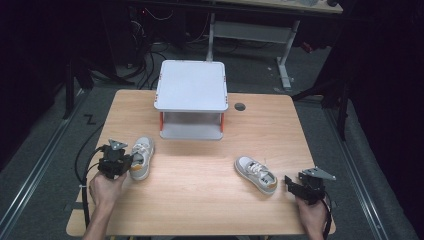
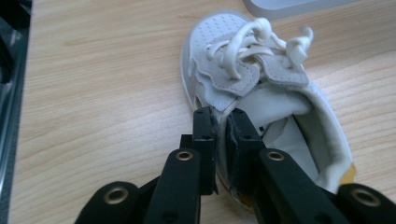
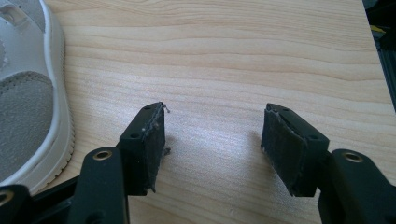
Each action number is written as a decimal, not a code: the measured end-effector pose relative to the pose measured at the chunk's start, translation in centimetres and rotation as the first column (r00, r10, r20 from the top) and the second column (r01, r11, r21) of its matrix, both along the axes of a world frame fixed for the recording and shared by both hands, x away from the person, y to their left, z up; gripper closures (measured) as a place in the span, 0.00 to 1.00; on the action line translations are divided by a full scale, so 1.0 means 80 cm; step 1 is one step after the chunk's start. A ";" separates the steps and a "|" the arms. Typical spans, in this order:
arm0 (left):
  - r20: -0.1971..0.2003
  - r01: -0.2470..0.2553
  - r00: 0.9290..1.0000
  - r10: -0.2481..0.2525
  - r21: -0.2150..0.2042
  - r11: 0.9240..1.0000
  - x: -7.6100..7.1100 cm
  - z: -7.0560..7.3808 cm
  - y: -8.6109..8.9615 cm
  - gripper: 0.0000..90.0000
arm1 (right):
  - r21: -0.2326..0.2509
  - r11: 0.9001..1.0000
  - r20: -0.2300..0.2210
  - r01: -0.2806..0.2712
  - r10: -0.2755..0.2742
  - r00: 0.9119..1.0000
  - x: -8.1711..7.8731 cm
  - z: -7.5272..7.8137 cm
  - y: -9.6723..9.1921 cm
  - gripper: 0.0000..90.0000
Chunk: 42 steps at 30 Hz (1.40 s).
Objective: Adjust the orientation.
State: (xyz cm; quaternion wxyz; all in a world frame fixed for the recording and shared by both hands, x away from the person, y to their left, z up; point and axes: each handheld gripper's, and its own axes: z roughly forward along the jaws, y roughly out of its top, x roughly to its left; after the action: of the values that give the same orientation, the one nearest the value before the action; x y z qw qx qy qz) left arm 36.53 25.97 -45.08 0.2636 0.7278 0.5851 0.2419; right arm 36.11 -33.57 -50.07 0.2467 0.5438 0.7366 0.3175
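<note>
Two white and grey sneakers with orange heels lie on the wooden table (image 1: 200, 165). The left sneaker (image 1: 140, 158) lies at the table's left, toe pointing away. My left gripper (image 1: 123, 164) is shut on the sneaker (image 2: 261, 84), pinching the left side wall of its collar between the pads (image 2: 205, 135), one jaw outside and one inside the shoe. The right sneaker (image 1: 256, 174) lies at the right, and its sole edge (image 3: 32, 93) shows in the right gripper view. My right gripper (image 1: 291, 184) rests beside it, open (image 3: 212, 140), with bare table between its fingers.
A white two-level stand (image 1: 192, 97) with orange posts sits at the back middle of the table. A round cable hole (image 1: 240, 106) is to its right. Beyond the table stand a desk frame (image 1: 285, 50) and loose cables on a dark floor.
</note>
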 end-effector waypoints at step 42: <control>0.006 0.275 0.961 -0.276 -0.102 0.956 0.025 0.016 -0.208 0.95 | 0.000 1.000 -0.001 0.002 -0.002 1.000 0.000 0.000 0.000 0.44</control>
State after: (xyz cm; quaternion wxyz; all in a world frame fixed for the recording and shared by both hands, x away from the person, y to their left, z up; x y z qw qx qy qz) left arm 38.50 9.34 -43.83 0.3290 0.7888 0.4906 0.1699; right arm 36.07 -33.58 -50.07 0.2467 0.5446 0.7361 0.3172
